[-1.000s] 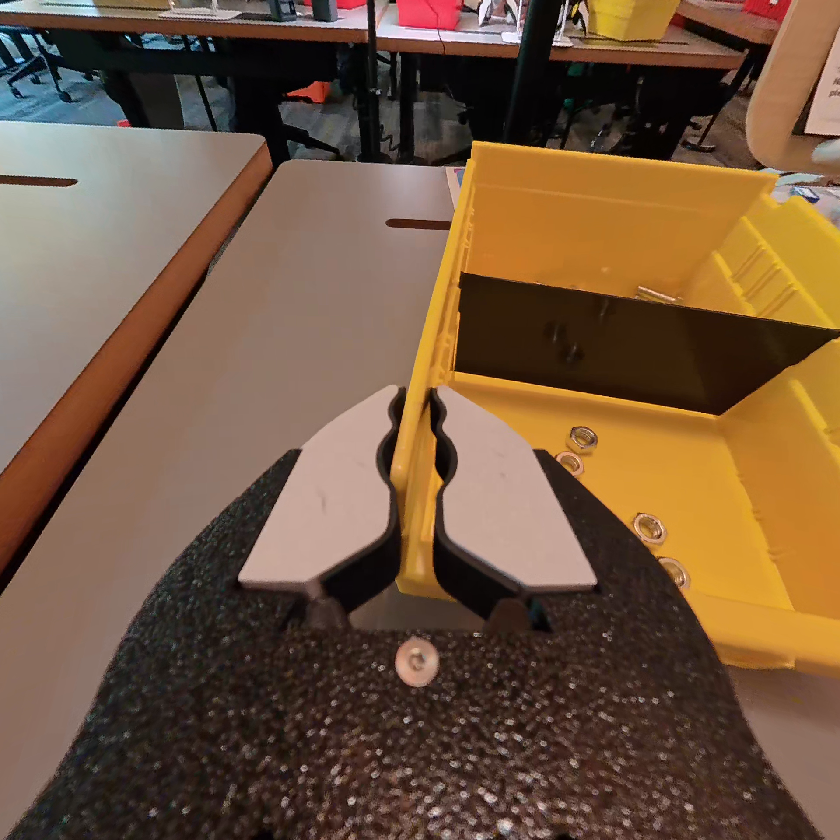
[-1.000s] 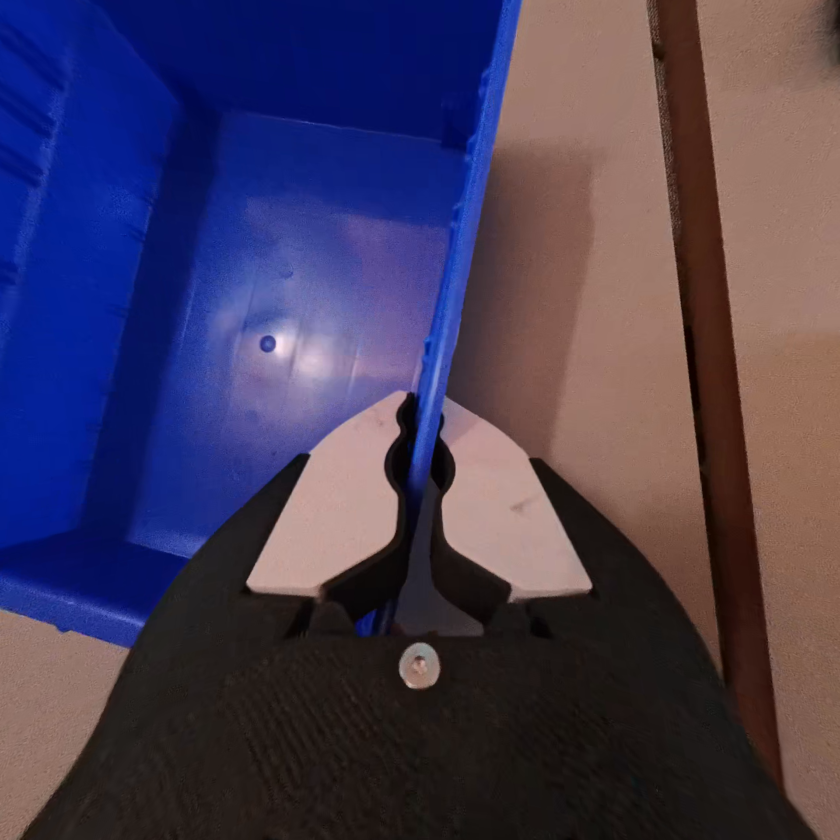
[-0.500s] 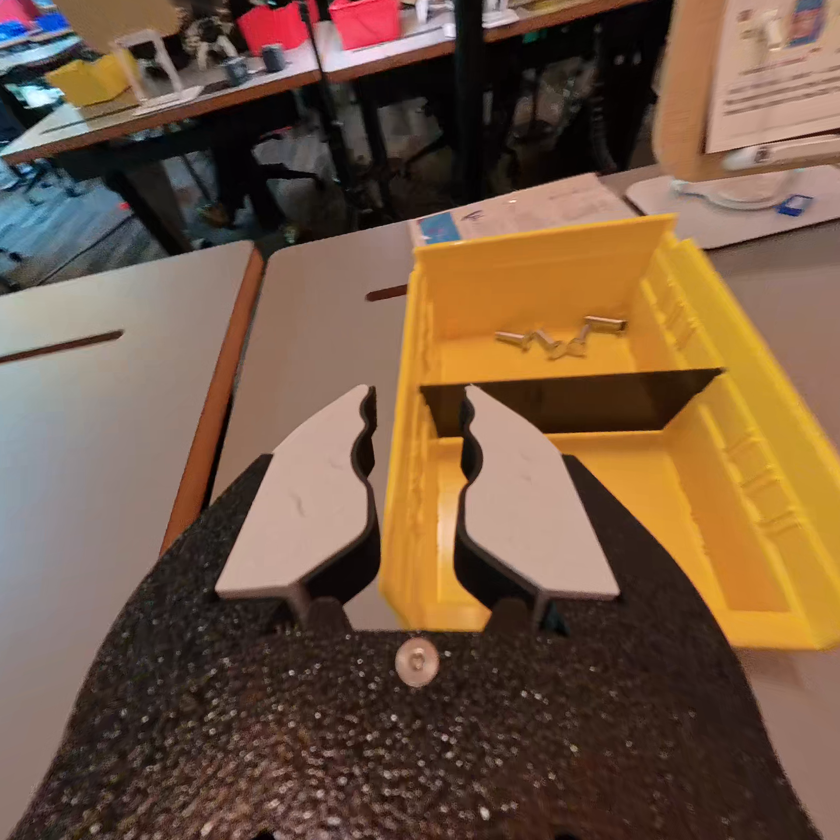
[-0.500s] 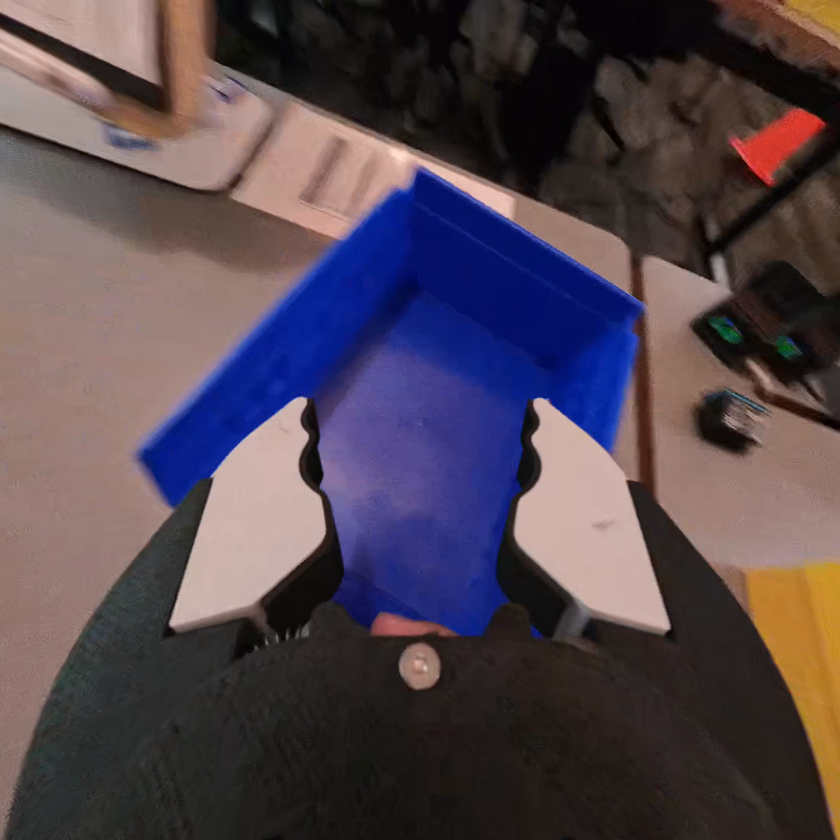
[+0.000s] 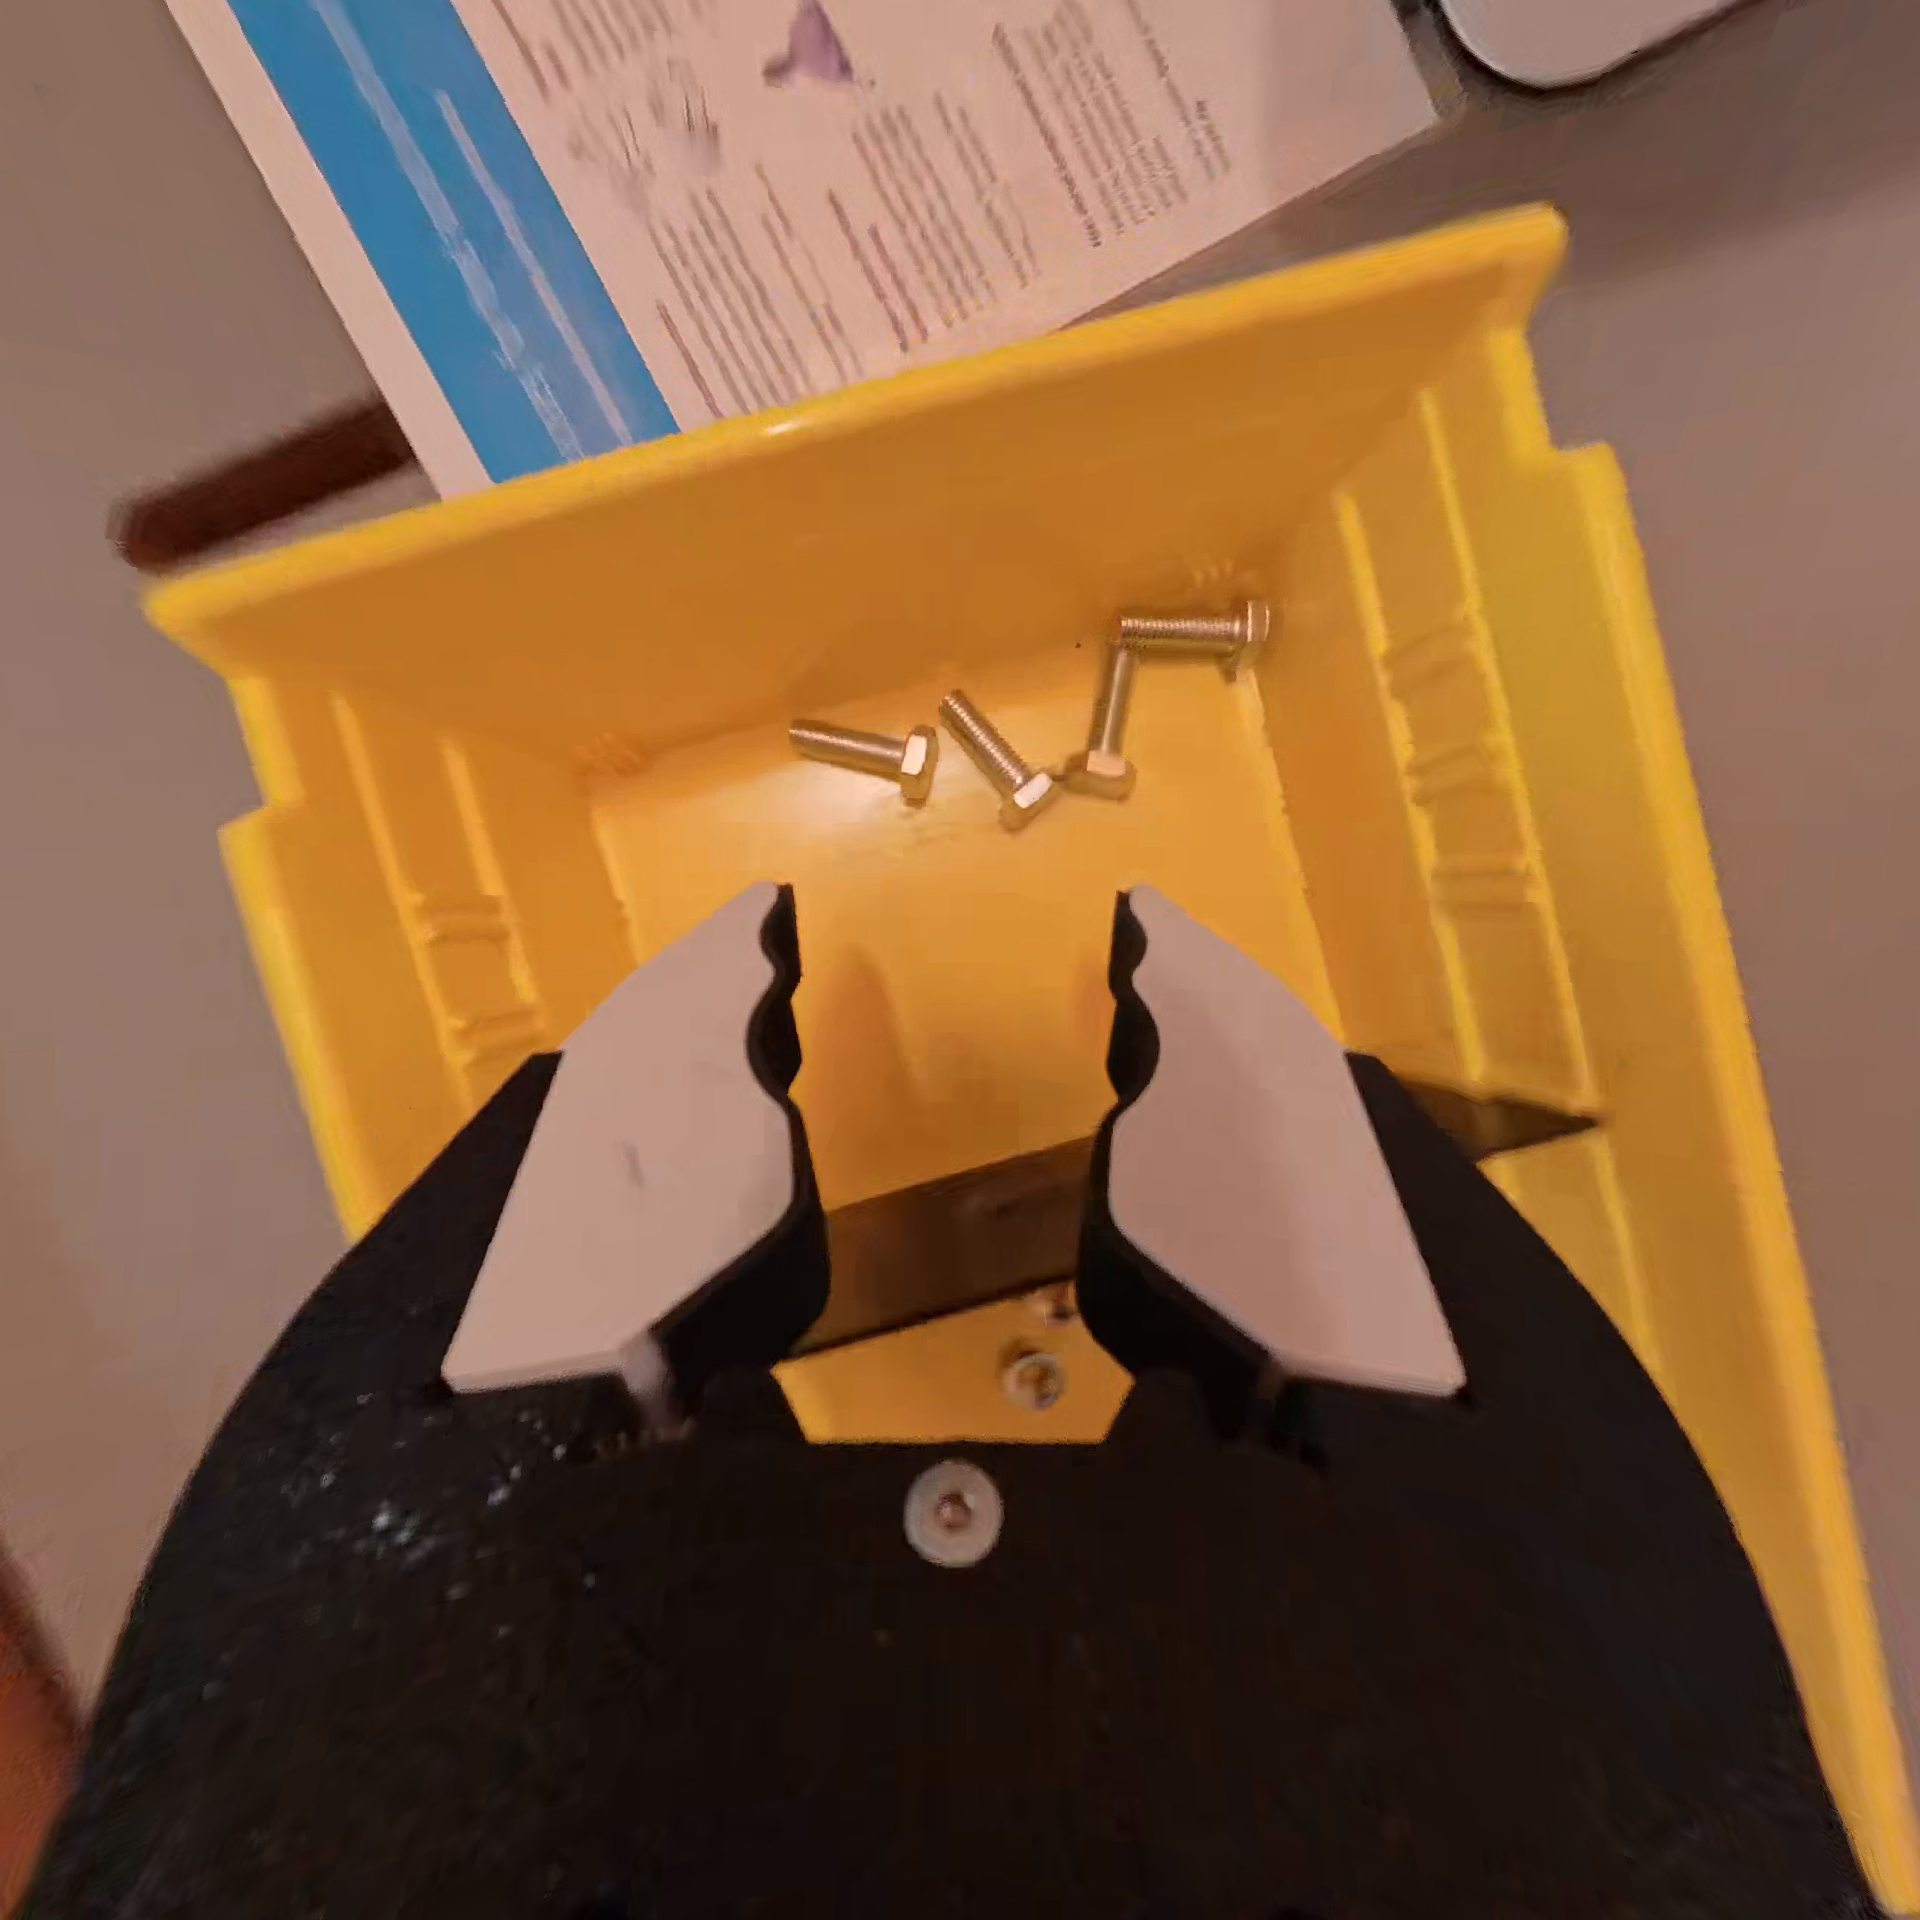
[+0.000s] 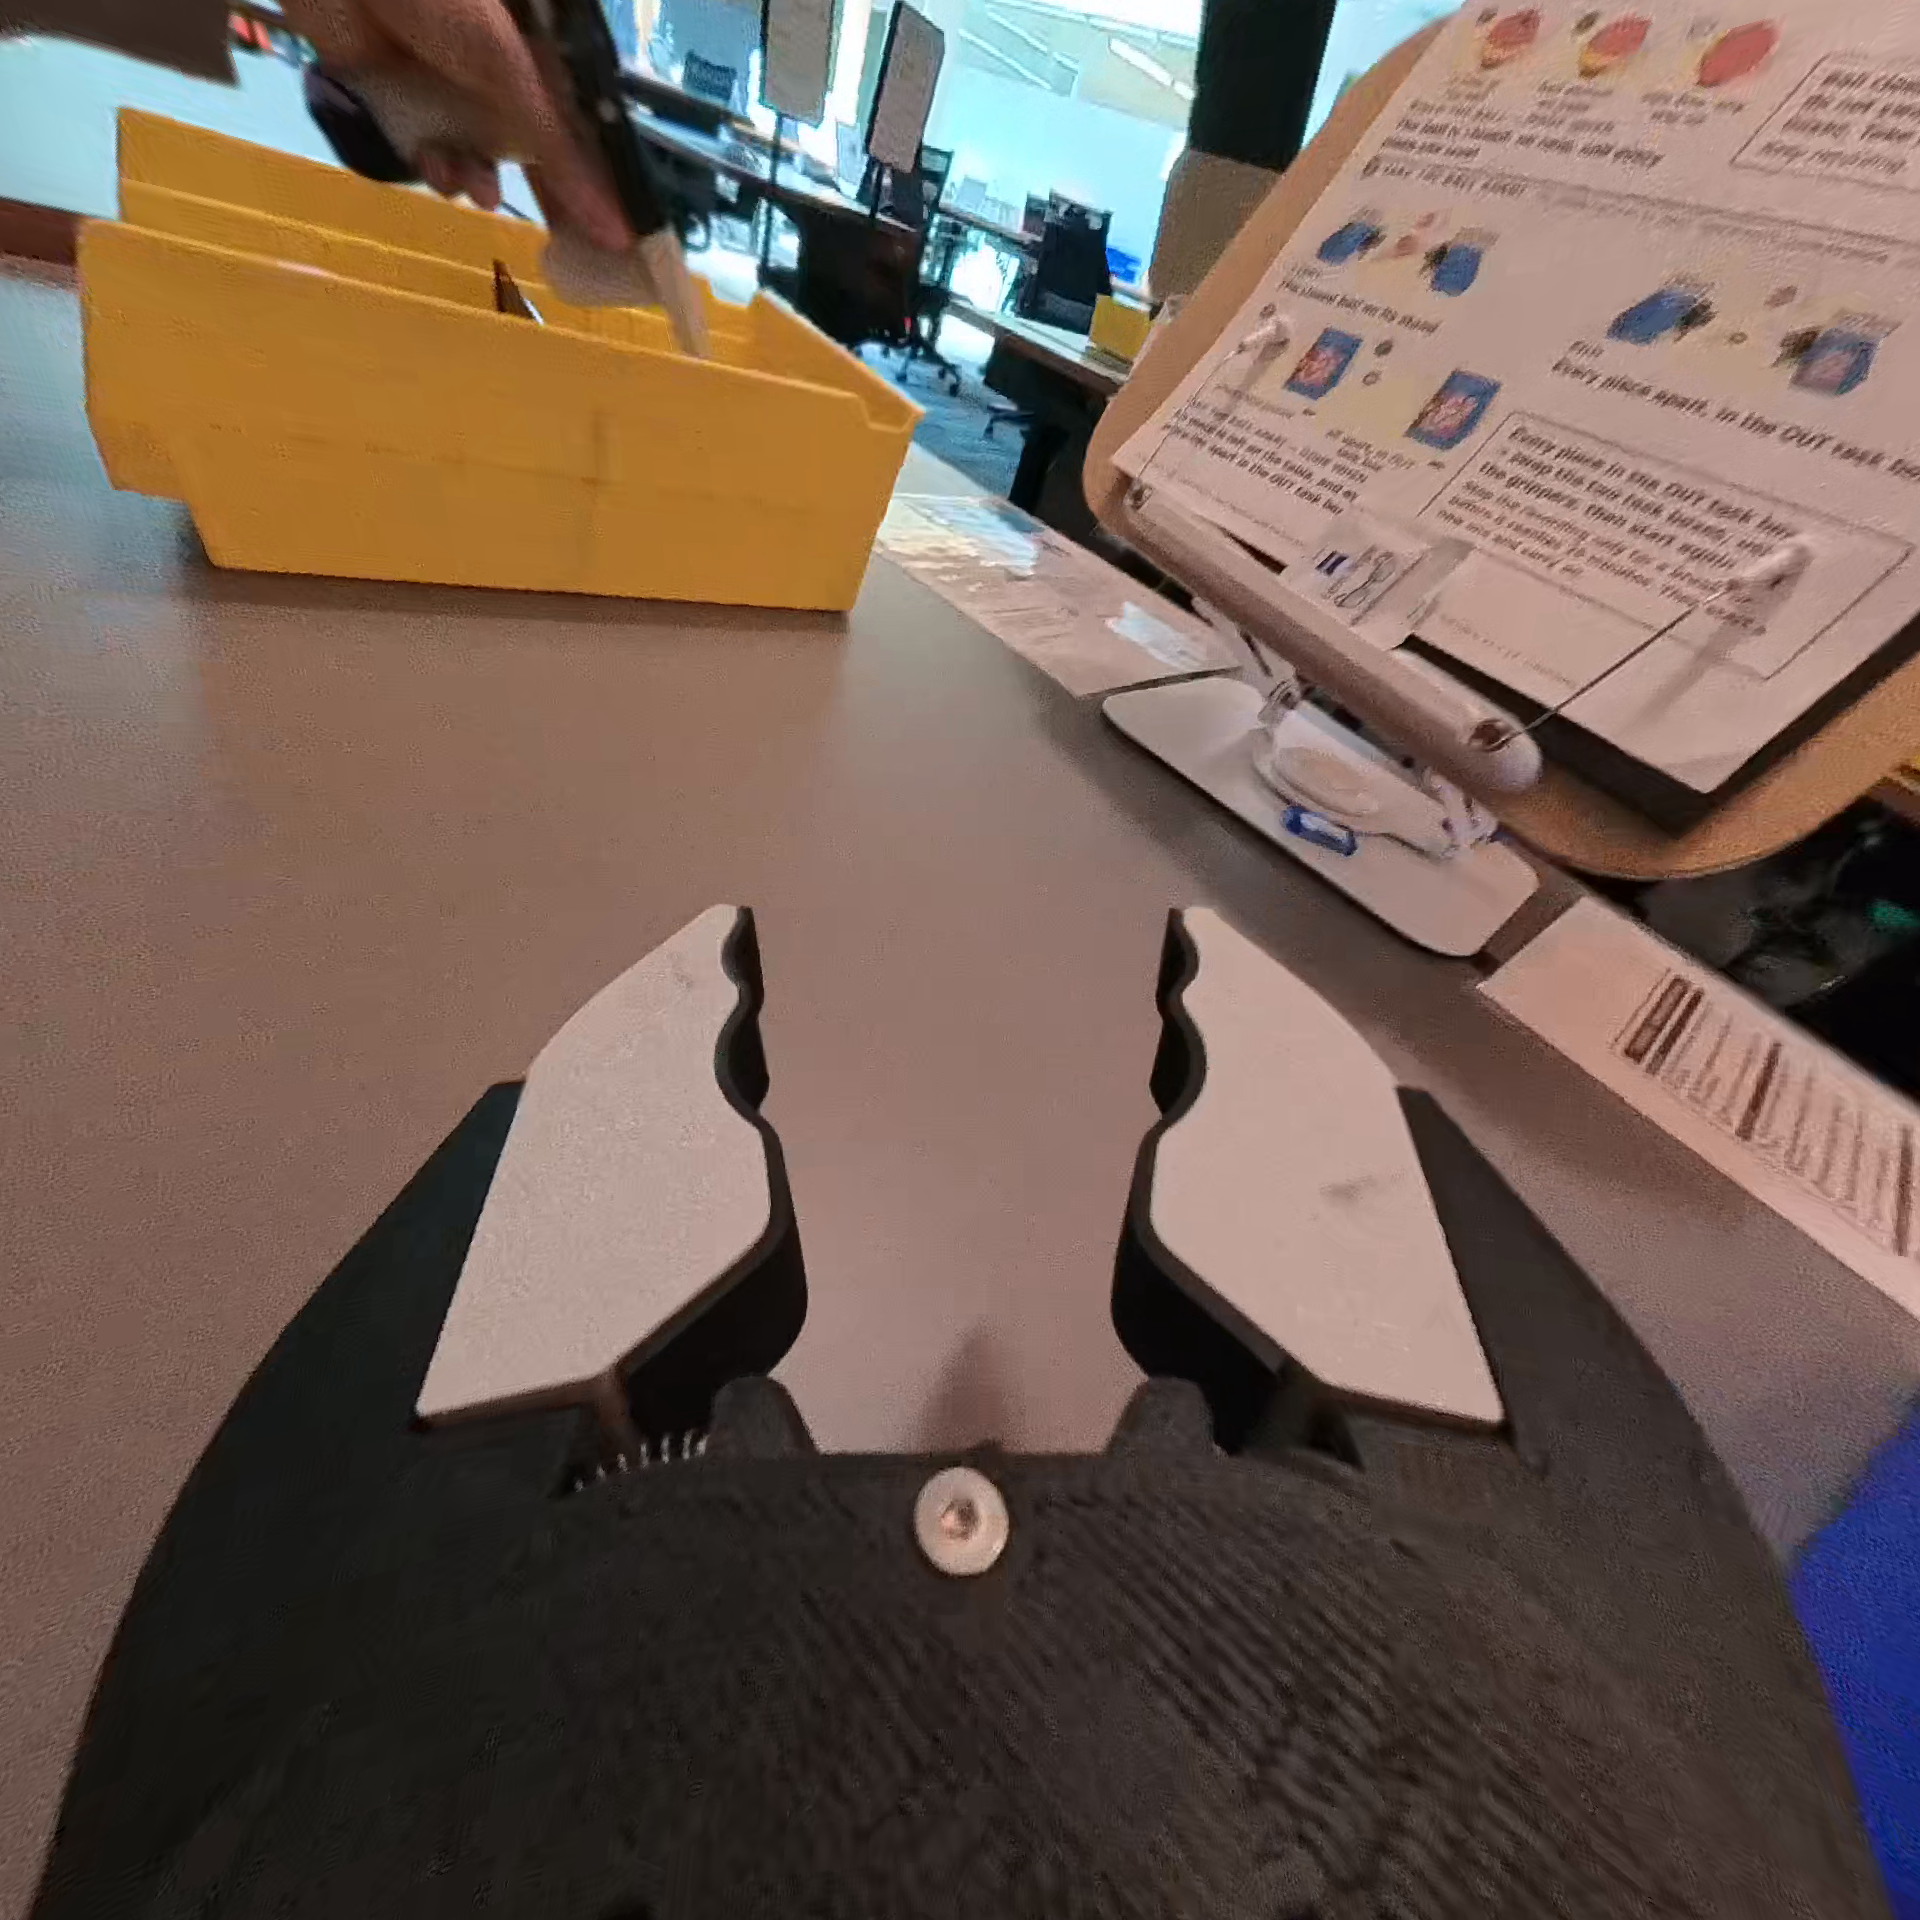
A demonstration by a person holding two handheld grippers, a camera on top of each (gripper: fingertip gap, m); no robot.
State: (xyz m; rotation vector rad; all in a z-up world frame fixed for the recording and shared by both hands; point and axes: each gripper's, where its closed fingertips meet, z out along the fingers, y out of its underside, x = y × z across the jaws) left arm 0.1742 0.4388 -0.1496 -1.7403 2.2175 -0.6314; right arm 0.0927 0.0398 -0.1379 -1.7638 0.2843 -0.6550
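Landmark: the yellow bin (image 5: pixel 1039 499) stood on the grey table (image 6: pixel 520 779); every place below is given from it.
Left of the bin: only bare table showed there in the left wrist view.
Left gripper (image 5: pixel 956 904): it hung over the bin's far compartment, its two fingers spread apart with only the yellow floor between them, gripping nothing.
Bolts (image 5: pixel 1023 717): four brass-coloured hex bolts lay loose on the floor of the far compartment, just ahead of the left fingertips and toward the bin's far right corner, touching neither finger.
Divider (image 5: pixel 935 1236): a black plate crossed the bin below the left gripper; a small metal piece (image 5: pixel 1034 1377) lay in the near compartment behind it.
Behind the bin: a printed sheet with a blue band (image 5: pixel 727 187) lay flat, partly hidden by the far wall.
Right of the bin: the right gripper (image 6: pixel 956 914) hovered low over bare table, well apart from the bin, fingers wide apart and gripping nothing.
Further right: a tilted board with illustrated sheets (image 6: pixel 1558 364) stood on a white base, and a blue object (image 6: pixel 1870 1621) showed at the picture's edge.
Step in hand: the left gripper appeared poised above the bolts with nothing yet picked.
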